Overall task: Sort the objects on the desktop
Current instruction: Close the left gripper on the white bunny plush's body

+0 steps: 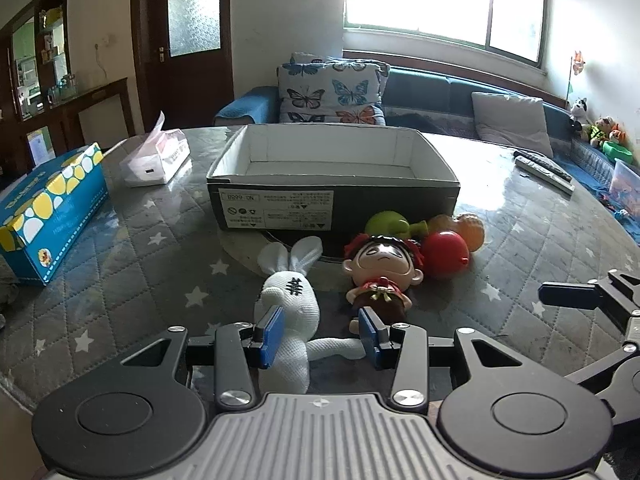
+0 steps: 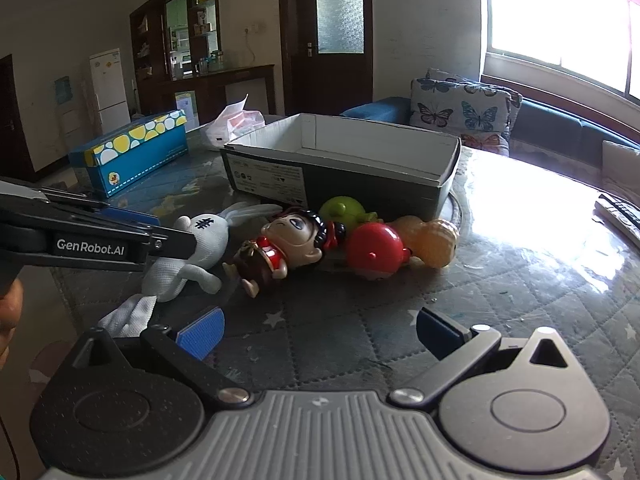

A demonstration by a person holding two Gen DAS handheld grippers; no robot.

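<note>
Left tongs (image 1: 320,334): I have them wide, straddling the white rabbit (image 1: 289,304) lying on the worktop (image 1: 140,264).
Right tongs (image 2: 320,332): wide, holding nothing.
In the way: doll (image 1: 382,272), red toy (image 1: 446,254) crowd the box (image 1: 332,184).

The white rabbit toy's (image 1: 289,320) lower body disappears behind the left gripper (image 1: 320,338), so whether the jaws touch it cannot be told. The green toy (image 1: 385,224) sits mostly hidden behind the doll's (image 1: 382,268) head. The label (image 1: 276,209) print on the box is too small to read. The right gripper (image 1: 592,300) is cut by the frame edge.
</note>
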